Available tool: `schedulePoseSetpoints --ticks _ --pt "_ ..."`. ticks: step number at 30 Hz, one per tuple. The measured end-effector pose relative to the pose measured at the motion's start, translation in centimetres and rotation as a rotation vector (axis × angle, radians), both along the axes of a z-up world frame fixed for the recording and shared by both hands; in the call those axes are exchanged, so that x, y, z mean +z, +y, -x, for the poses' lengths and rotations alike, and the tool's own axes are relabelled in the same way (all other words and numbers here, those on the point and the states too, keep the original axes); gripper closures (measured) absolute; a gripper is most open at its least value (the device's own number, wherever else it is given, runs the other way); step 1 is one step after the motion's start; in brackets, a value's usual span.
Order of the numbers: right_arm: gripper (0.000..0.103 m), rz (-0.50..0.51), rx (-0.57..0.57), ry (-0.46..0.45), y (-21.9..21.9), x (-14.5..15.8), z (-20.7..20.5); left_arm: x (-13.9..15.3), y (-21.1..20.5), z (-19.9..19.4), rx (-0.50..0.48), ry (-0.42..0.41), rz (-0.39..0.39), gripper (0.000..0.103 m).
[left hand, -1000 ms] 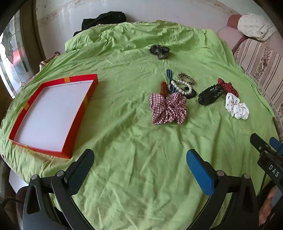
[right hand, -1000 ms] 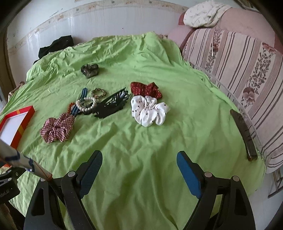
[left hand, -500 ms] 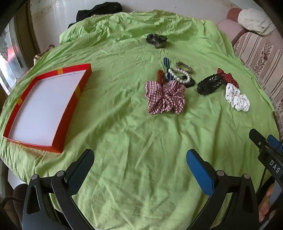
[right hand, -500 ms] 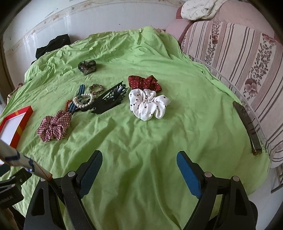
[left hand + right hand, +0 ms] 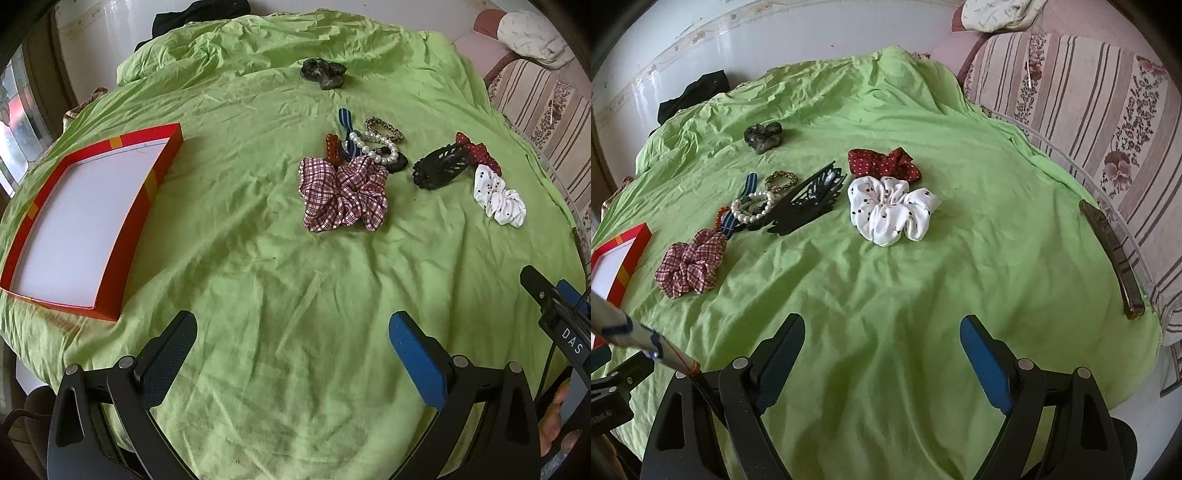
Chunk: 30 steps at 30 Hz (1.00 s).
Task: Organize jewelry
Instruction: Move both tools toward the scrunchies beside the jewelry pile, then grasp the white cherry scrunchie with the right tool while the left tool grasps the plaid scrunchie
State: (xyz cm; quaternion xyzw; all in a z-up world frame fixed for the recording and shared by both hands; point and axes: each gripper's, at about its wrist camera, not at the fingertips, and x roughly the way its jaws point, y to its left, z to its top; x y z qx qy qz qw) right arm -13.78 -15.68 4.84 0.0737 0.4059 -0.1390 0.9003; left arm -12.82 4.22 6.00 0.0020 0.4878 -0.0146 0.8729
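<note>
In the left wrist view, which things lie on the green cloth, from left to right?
Red box → plaid scrunchie → black hair claw → white dotted scrunchie.

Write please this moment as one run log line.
stage: start | left gripper: jaws open, empty | right gripper: jaws open, empty | red box: empty | plaid scrunchie: on green cloth

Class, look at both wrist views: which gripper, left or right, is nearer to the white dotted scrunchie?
Right. The right gripper faces the white dotted scrunchie almost straight ahead. For the left gripper it lies far off to the side, beyond the plaid scrunchie.
</note>
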Motion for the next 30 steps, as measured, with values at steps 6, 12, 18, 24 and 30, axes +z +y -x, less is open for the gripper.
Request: schedulePoseSetpoints --ticks 6,12,18,24,30 --pt "0.014 -0.015 -0.016 -0.001 -1.2 -0.3 -0.6 0.9 1.1 -1.2 -0.004 -0.018 0.042 0.007" --pt "0.014 -0.043 -0.038 -0.007 -3.7 -0.1 -1.8 1.7 2.1 -3.7 -0.026 -0.016 0.087 0.022" --pt "0.014 -0.103 -0.047 -0.026 -6.4 0.0 -3.4 1.5 1.5 -7.0 -0.090 -0.011 0.145 0.022" --pt "0.014 -0.161 -0.044 -0.037 -8.5 -0.1 -6.2 -0.1 0.6 -10.6 -0.128 0.021 0.192 0.022" --pt "0.014 -0.198 -0.020 -0.007 -8.8 -1.3 -9.4 -1.6 -0.4 -12.6 -0.142 0.061 0.217 0.022"
